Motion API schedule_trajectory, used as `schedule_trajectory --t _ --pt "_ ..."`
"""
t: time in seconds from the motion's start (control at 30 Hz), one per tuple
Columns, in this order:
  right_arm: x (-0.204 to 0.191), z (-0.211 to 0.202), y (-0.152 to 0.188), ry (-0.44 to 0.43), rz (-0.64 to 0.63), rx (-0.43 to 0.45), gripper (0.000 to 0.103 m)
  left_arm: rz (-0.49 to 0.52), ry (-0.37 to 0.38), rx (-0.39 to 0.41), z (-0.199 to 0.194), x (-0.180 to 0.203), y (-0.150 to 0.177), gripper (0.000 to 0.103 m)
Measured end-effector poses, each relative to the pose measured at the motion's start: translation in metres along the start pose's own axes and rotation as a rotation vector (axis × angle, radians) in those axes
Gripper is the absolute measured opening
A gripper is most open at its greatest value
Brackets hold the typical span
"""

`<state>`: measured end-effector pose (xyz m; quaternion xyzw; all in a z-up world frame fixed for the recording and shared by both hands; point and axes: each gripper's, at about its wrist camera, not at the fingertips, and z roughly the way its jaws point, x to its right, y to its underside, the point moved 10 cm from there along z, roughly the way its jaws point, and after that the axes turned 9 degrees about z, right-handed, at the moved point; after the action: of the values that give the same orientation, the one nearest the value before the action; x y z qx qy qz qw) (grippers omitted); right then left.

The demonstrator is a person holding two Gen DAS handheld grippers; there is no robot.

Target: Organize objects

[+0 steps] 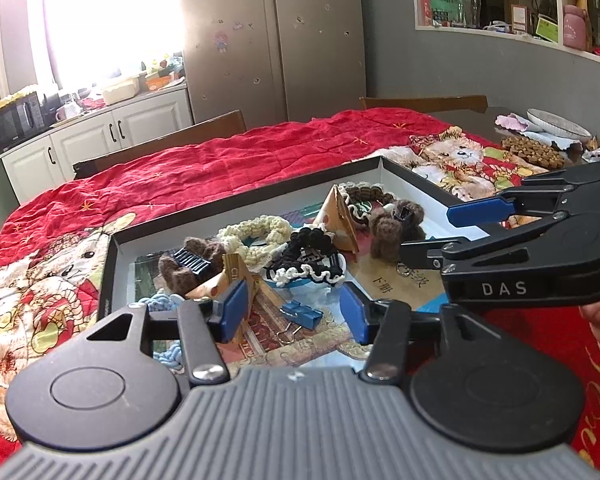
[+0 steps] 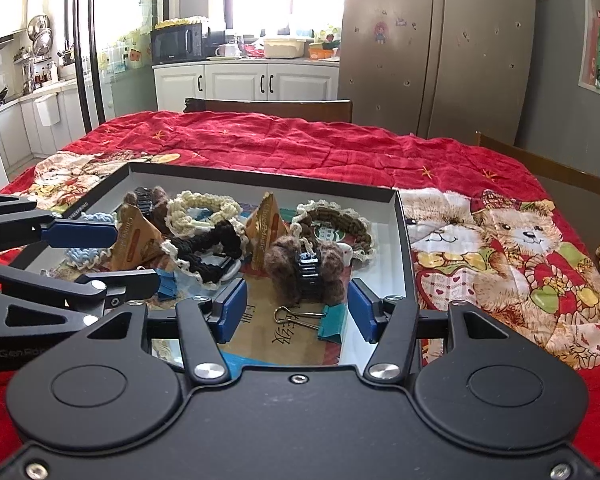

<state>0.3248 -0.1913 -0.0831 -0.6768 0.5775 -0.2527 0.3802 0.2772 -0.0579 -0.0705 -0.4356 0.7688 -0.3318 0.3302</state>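
Kitchen cabinets and a steel fridge back a table under a red quilt (image 2: 300, 144), where a shallow tray (image 2: 404, 240) holds knitted scrunchies and clips. Both grippers hover spread, grasping nothing. The right gripper (image 2: 296, 310) is nearest a teal binder clip (image 2: 332, 322), just beyond its fingers at twelve o'clock, long axis crosswise; the left gripper (image 1: 294, 314) faces a blue clip (image 1: 302, 314).

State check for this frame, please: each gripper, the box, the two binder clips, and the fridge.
left gripper: open, empty, above the blue binder clip
right gripper: open, empty, above the teal binder clip
box: lidless, full of knitted hair ties and clips
blue binder clip: lying flat, loose
teal binder clip: lying flat, handles folded out
fridge: doors shut
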Motion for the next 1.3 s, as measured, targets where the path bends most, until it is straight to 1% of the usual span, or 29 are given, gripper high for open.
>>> schedule_trajectory --t 0.2,0.27,0.4,0.67,0.83,1.07,1.3 --pt "-0.006 -0.012 -0.003 -0.007 -0.011 0.014 0.056 -0.030 -0.006 0.000 -0.010 -0.003 0.002 0.069" --pt "-0.008 -0.016 -0.004 -0.008 -0.016 0.018 0.057 -0.039 -0.013 0.006 -0.015 -0.005 0.002 0.073" --pt "-0.013 -0.025 -0.004 -0.008 -0.029 0.023 0.058 -0.056 -0.026 0.016 -0.025 -0.008 0.002 0.075" --pt "-0.021 -0.048 0.000 -0.017 -0.031 0.034 0.059 -0.097 -0.063 0.028 -0.050 -0.014 0.008 0.084" --pt "-0.026 -0.067 0.004 -0.019 -0.042 0.046 0.061 -0.139 -0.067 0.029 -0.067 -0.015 0.016 0.086" --pt "-0.034 -0.095 0.007 -0.024 -0.050 0.073 0.066 -0.144 -0.090 0.048 -0.090 -0.009 0.020 0.089" --pt "-0.039 -0.120 0.013 -0.020 -0.053 0.094 0.069 -0.189 -0.109 0.043 -0.108 -0.010 0.031 0.092"
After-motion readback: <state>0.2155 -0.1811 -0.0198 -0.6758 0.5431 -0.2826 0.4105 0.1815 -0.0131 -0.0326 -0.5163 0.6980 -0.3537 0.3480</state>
